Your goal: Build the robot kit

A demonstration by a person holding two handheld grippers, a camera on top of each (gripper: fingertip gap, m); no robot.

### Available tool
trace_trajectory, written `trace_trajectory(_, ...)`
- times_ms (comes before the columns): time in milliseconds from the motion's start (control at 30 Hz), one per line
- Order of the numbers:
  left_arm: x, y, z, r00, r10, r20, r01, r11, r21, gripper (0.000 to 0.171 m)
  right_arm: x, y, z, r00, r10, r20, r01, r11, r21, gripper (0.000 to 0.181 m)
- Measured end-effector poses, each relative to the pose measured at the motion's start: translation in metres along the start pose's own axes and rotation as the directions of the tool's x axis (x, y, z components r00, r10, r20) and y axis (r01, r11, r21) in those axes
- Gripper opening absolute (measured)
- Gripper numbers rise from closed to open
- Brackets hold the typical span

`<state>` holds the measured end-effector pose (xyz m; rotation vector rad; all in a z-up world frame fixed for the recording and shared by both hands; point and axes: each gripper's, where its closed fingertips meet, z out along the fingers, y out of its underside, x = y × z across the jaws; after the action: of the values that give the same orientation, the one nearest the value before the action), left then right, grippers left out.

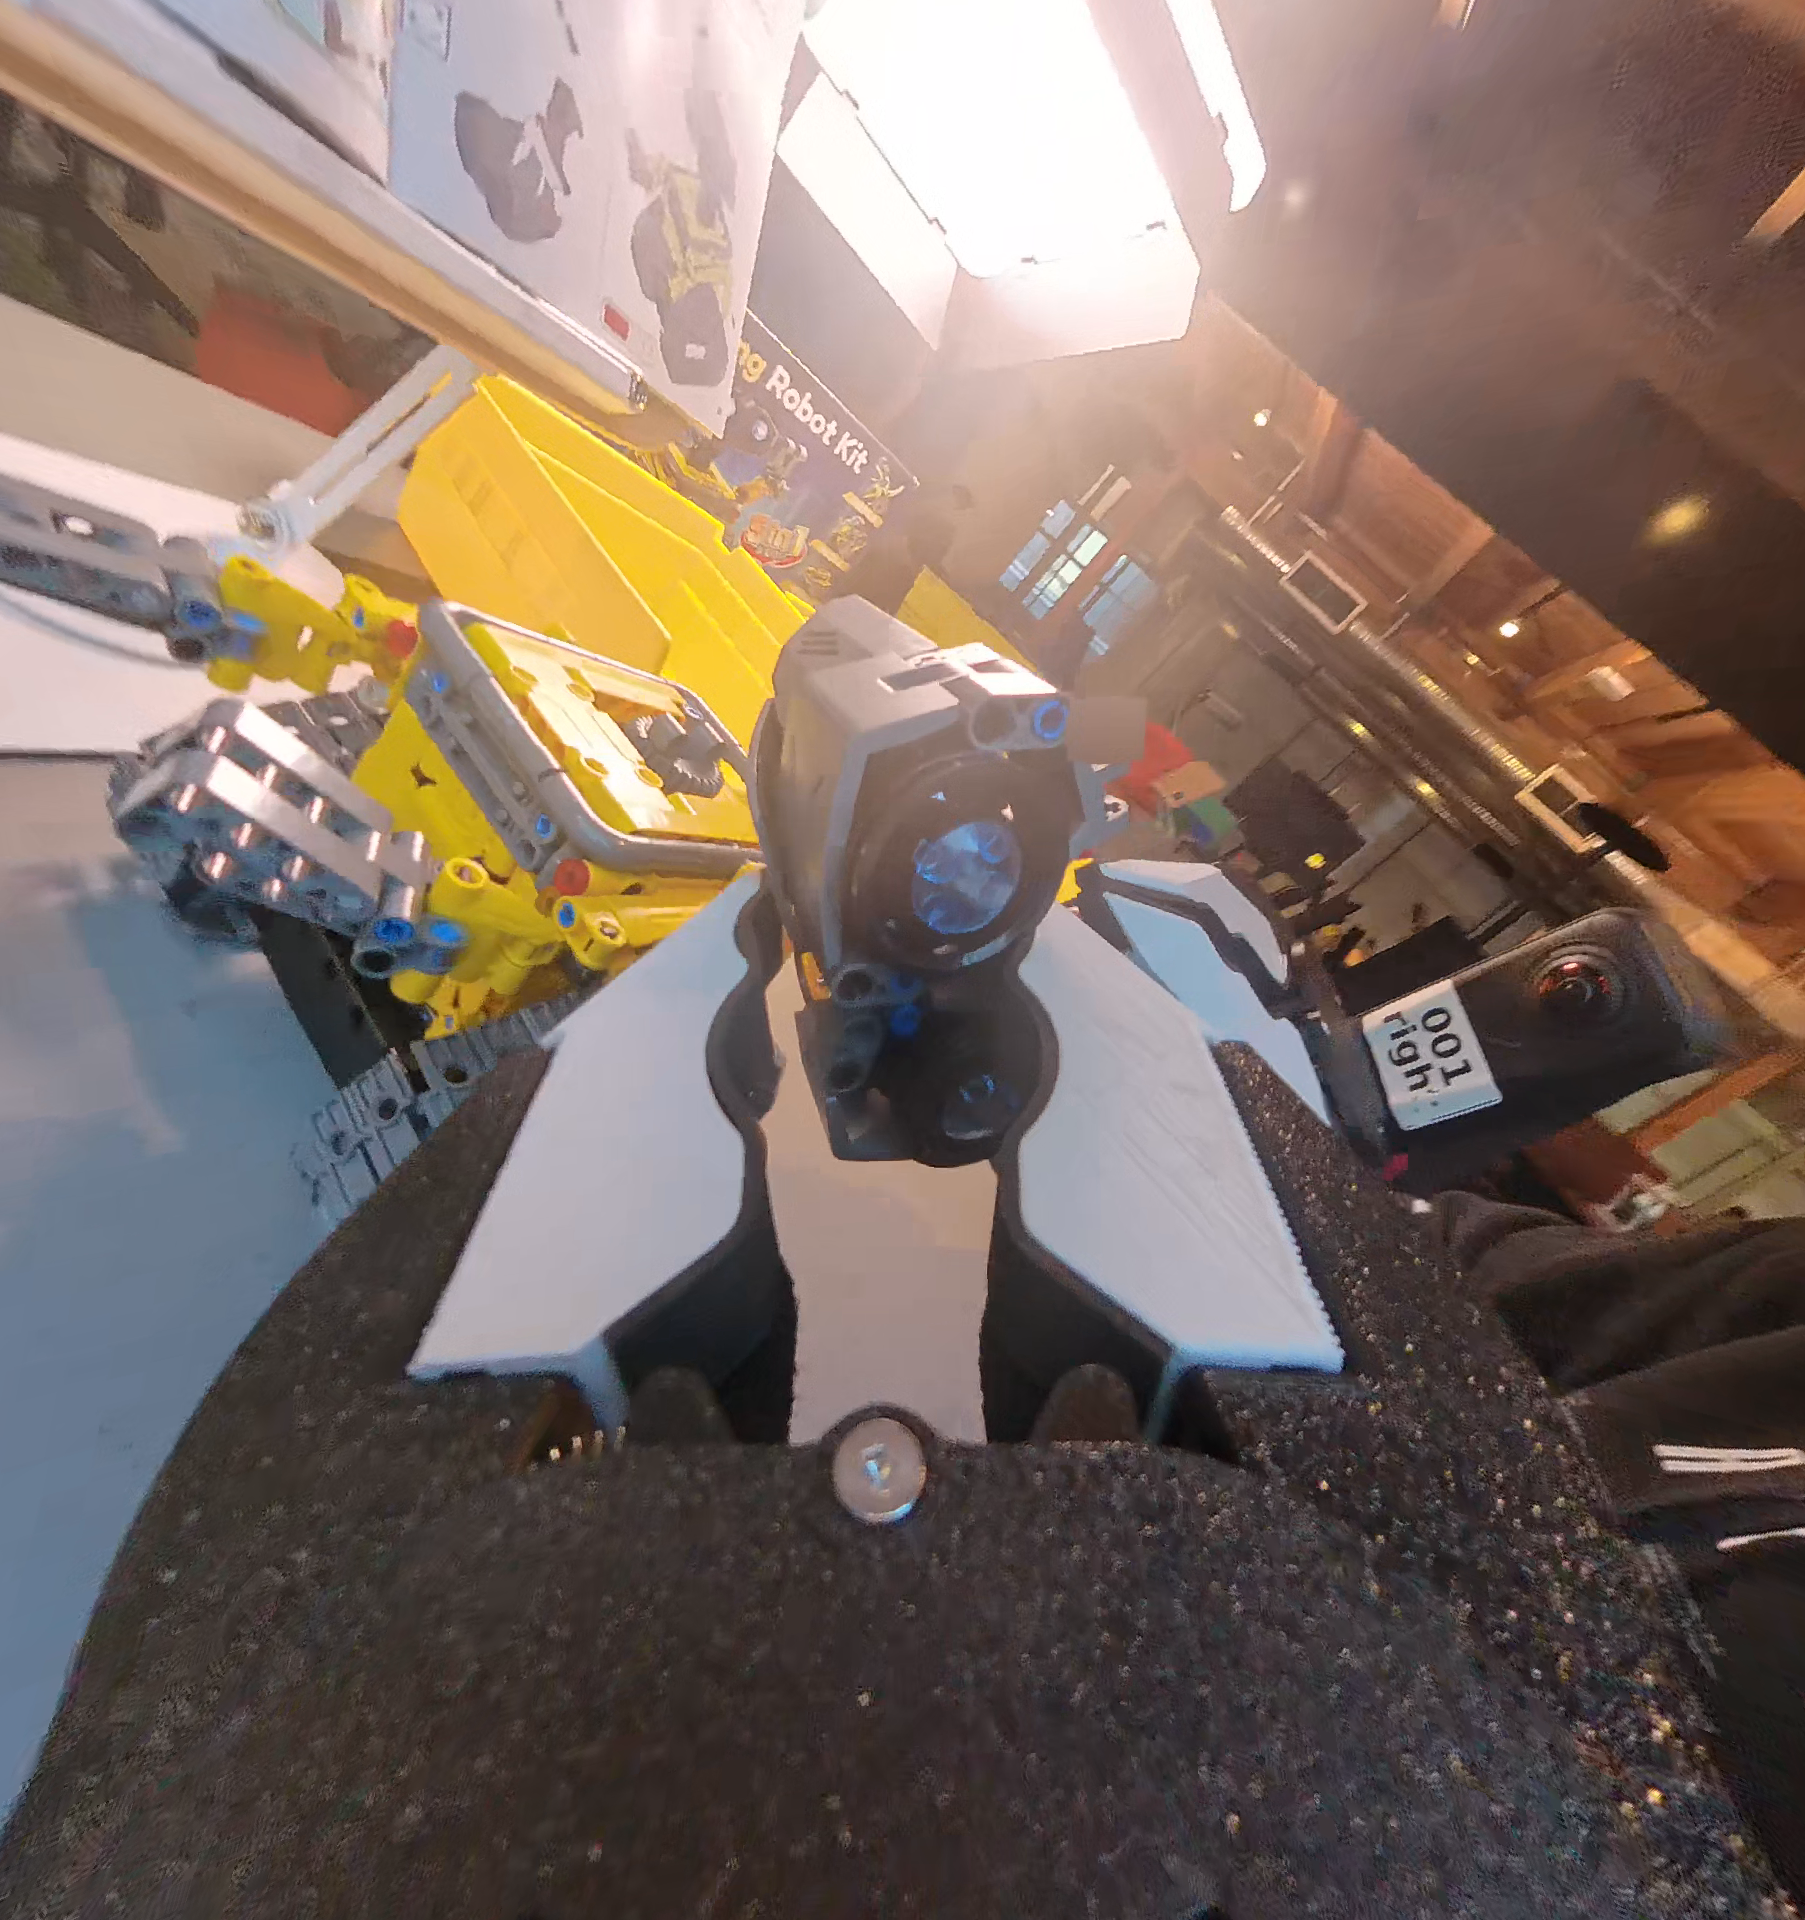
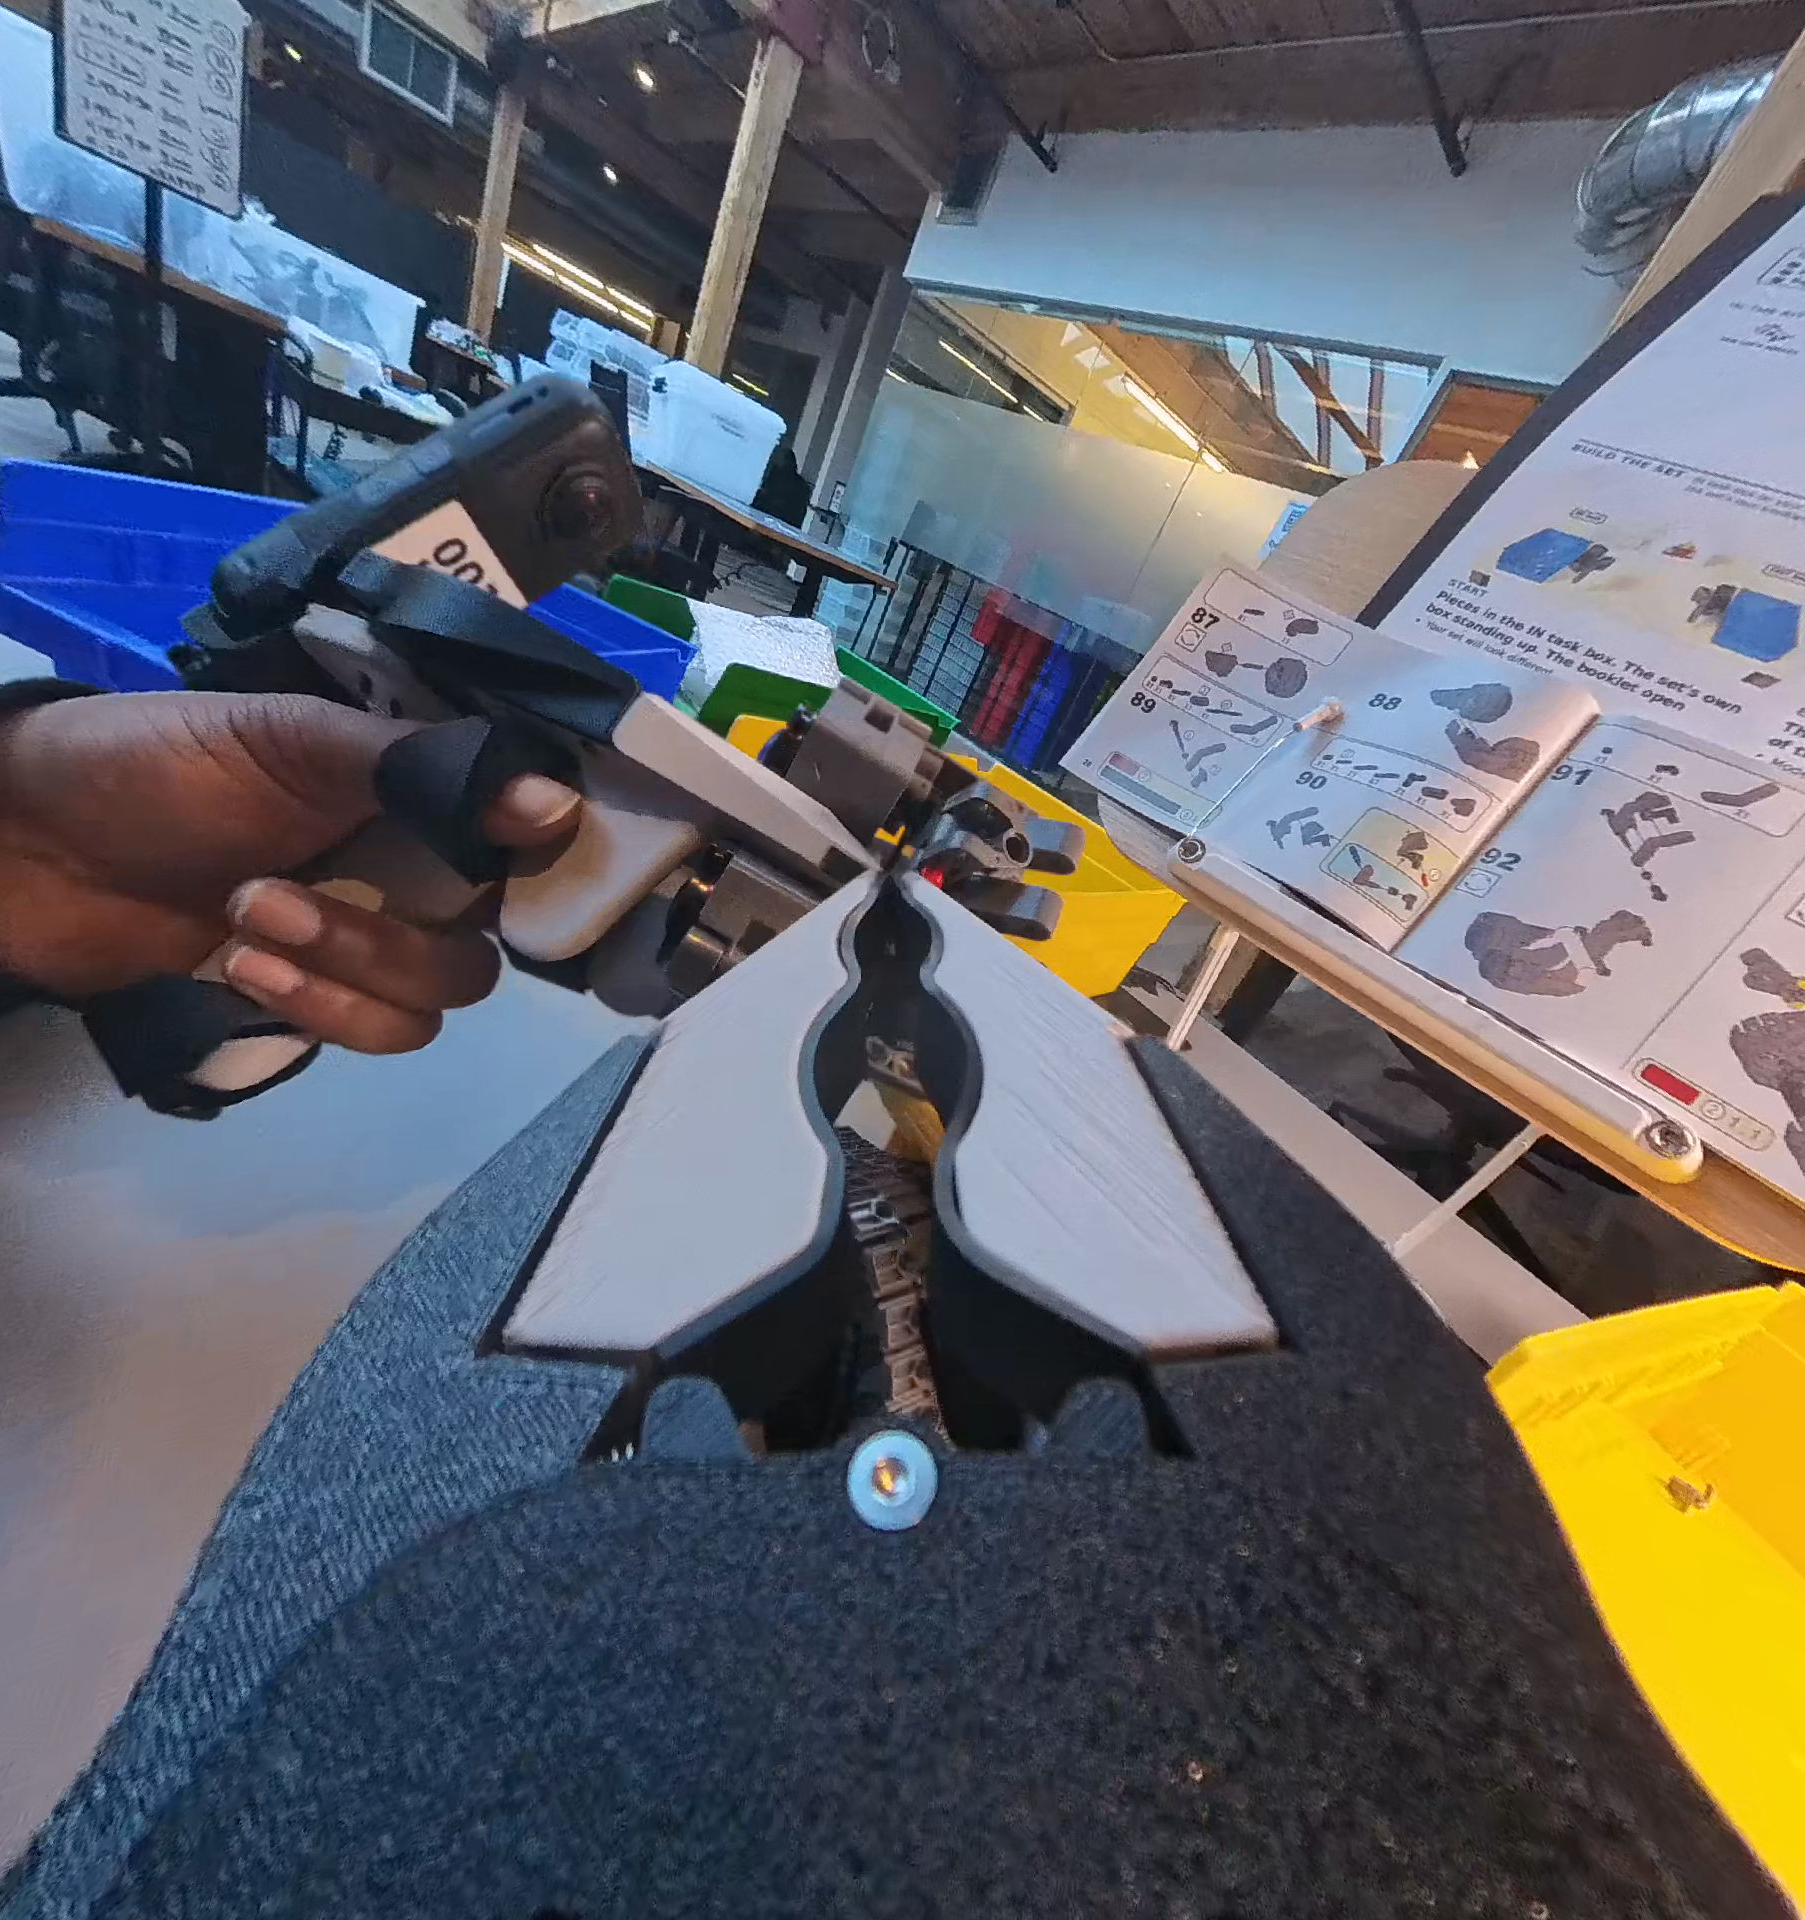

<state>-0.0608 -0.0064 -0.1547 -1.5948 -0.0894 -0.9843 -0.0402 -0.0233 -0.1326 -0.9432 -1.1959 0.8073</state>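
My left gripper (image 1: pixel 903 925) is shut on a grey and black brick-built assembly (image 1: pixel 908 790) with a round blue lens, held up off the table. In the right wrist view a hand holds this left gripper (image 2: pixel 825 862) with the assembly (image 2: pixel 867 758) at its tips. My right gripper (image 2: pixel 882 881) has its jaws together, with the tips against the assembly's dark side piece (image 2: pixel 1002 852). I cannot tell whether anything is pinched between them. The right gripper (image 1: pixel 1111 883) also shows in the left wrist view, just right of the assembly. A yellow tracked brick model (image 1: pixel 482 810) stands behind.
An open instruction booklet (image 2: pixel 1500 831) lies on a tilted stand at the right and also shows in the left wrist view (image 1: pixel 586 156). Yellow bins (image 2: pixel 1708 1507) (image 2: pixel 1095 904) stand near it. Blue bins (image 2: pixel 98 582) and green bins (image 2: pixel 763 686) stand at the back. The grey table (image 2: pixel 150 1247) lies below.
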Motion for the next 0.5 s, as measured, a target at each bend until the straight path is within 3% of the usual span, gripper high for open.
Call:
trace_trajectory(367,0.011,-0.005,-0.004,0.922,0.369,0.118,-0.370,0.929,-0.011,0.038,-0.002,-0.011,-0.010,1.000,-0.010,0.015,0.009,0.998,0.059,0.000)
trace_trajectory(433,0.013,-0.008,-0.006,0.872,0.464,0.156,-0.468,0.884,-0.015,0.038,-0.003,-0.011,-0.010,1.000,-0.016,0.018,0.014,0.998,0.062,0.000)
trace_trajectory(500,0.015,-0.014,-0.010,0.781,0.585,0.219,-0.596,0.803,-0.023,0.038,-0.005,-0.015,-0.012,0.999,-0.018,0.027,0.016,0.996,0.087,0.000)
